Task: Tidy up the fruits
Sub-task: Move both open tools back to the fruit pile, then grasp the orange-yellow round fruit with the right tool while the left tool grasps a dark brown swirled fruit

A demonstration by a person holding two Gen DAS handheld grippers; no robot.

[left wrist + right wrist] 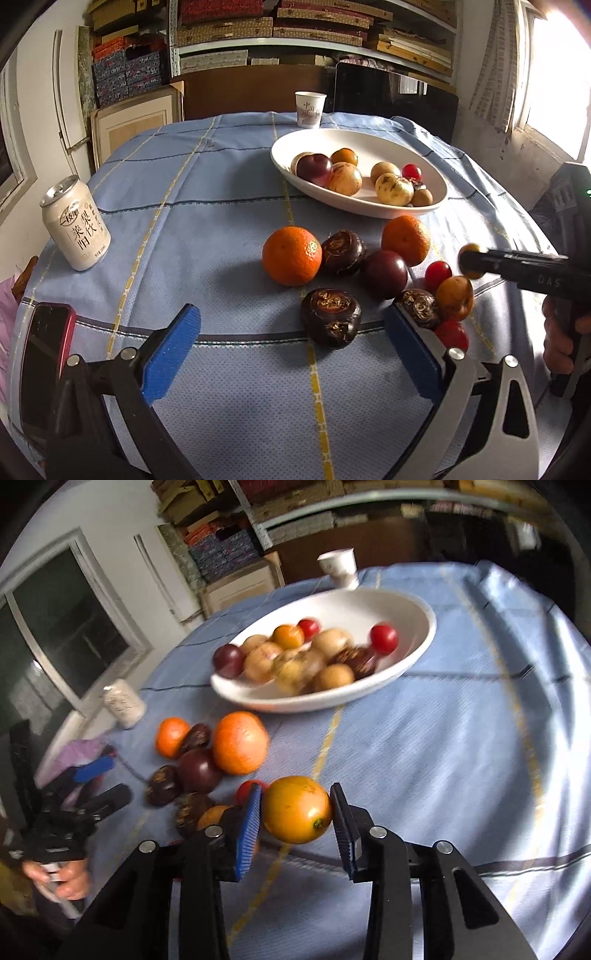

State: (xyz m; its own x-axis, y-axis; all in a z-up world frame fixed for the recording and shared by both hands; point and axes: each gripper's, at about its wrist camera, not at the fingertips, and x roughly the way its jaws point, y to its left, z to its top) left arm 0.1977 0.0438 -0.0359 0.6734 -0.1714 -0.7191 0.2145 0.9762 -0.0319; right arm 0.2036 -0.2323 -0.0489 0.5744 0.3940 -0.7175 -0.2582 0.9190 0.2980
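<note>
A white oval bowl (369, 142) (417, 609) at the back of the table holds several small fruits. Loose fruit lies in front of it: two oranges (291, 256) (405, 240), a dark plum (384, 274), dark water chestnuts (330, 317), cherry tomatoes (438, 275). My left gripper (291, 350) is open, low over the cloth, with a water chestnut between its blue pads. My right gripper (295, 814) is shut on a yellow-orange fruit (295, 808) and holds it above the cloth; it also shows in the left wrist view (471, 260).
A drink can (75, 229) stands at the left. A red phone (40, 362) lies near the left edge. A paper cup (310, 109) stands behind the bowl. Shelves with boxes lie beyond the table, and a dark screen (391, 96) at the back right.
</note>
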